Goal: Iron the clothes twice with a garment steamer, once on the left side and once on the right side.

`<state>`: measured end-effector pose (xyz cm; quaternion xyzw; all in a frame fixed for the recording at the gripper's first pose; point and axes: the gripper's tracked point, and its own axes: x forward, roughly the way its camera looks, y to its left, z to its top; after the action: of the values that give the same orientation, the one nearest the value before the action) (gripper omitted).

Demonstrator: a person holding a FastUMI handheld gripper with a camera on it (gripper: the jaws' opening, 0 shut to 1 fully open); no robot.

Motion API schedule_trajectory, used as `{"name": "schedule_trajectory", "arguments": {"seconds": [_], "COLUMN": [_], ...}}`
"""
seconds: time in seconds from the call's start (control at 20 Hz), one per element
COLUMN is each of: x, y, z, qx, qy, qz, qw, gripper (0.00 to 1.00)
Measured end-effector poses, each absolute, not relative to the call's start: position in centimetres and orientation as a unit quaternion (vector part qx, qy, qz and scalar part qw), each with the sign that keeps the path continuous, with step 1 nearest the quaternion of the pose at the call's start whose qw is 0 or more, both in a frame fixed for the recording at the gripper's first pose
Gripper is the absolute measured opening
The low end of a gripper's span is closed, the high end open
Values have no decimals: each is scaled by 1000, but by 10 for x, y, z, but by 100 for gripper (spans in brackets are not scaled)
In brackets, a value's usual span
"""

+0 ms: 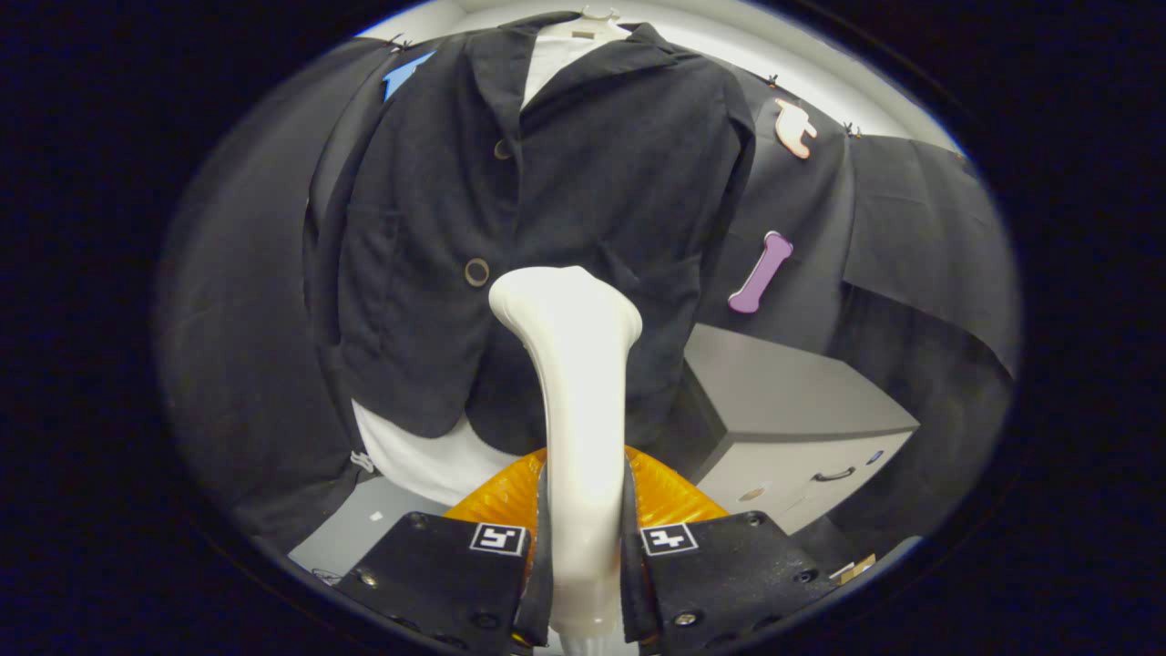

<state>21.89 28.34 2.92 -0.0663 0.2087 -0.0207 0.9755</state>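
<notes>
A dark jacket (547, 210) hangs on a hanger over a white shirt (428, 460), facing me, with two round buttons down its front. A cream-white garment steamer (578, 392) stands upright between my fingers, its wide head level with the jacket's lower front, just right of the lower button. My gripper (583, 547) is shut on the steamer's handle, both fingers pressing its sides. Whether the steamer's head touches the cloth I cannot tell.
A grey cabinet (802, 401) with a drawer handle stands to the right of the jacket. An orange ribbed object (656, 497) lies just behind the fingers, below the jacket hem. A grey surface (364, 524) lies at the lower left. Black cloth walls surround the booth.
</notes>
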Motion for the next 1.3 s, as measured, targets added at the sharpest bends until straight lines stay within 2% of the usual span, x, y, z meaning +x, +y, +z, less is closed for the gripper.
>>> {"name": "schedule_trajectory", "arguments": {"seconds": [0.35, 0.6, 0.85, 1.3], "x": [205, 195, 184, 185], "y": [284, 288, 298, 348], "z": [-45, -56, 0, 168], "qx": [-67, -65, -71, -47], "qy": [275, 288, 240, 112], "qz": [-20, -18, -12, 12], "qw": [959, 955, 968, 993], "gripper": [33, 33, 33, 33]}}
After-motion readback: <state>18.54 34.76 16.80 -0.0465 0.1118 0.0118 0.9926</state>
